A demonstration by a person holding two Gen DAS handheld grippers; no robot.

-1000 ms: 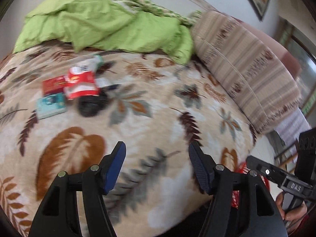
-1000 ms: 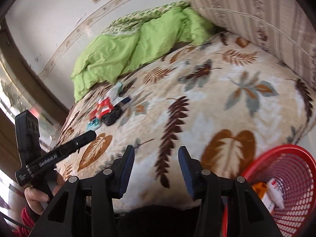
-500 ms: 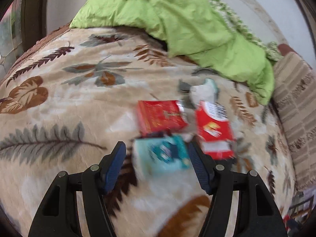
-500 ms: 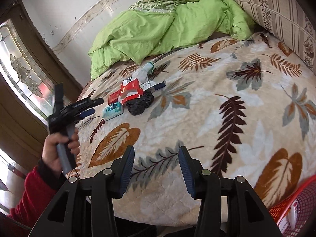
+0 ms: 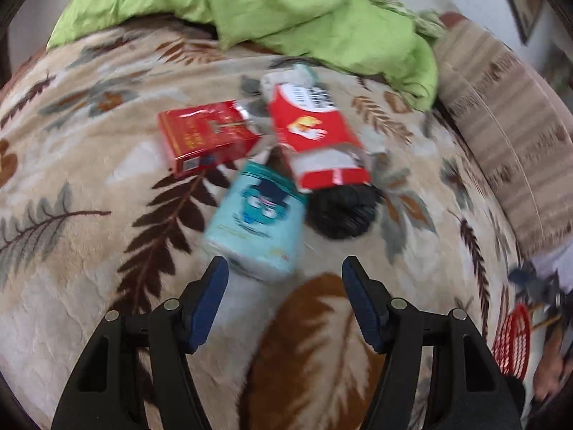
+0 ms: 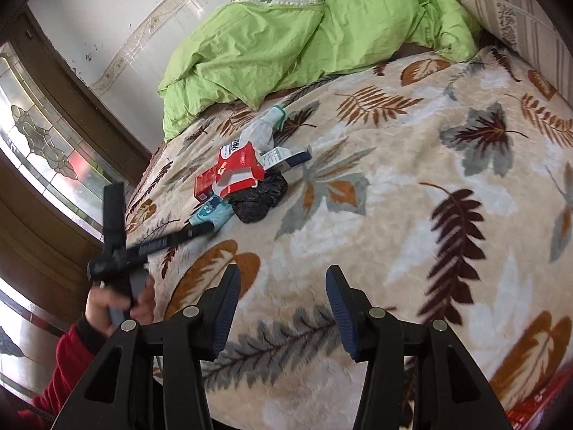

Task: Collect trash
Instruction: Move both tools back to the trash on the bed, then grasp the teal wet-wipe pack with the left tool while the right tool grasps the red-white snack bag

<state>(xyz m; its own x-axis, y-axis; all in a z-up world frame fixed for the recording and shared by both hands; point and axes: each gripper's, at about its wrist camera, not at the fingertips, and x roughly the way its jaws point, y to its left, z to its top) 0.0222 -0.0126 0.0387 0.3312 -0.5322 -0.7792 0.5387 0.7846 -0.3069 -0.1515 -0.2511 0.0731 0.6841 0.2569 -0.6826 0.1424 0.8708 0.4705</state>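
Teal pack mid-bed, just ahead of left tongs, long axis running away from them; tongs apart, empty; right tongs farther off, opening, empty.

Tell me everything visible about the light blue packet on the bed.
The light blue packet is a soft-looking rectangular pack with a darker blue cartoon face printed on top. It lies flat on the leaf-patterned blanket, nearest piece of the trash pile, beside the red box. The left claw stands open just short of it, not gripping. Motion blur hides finer detail.
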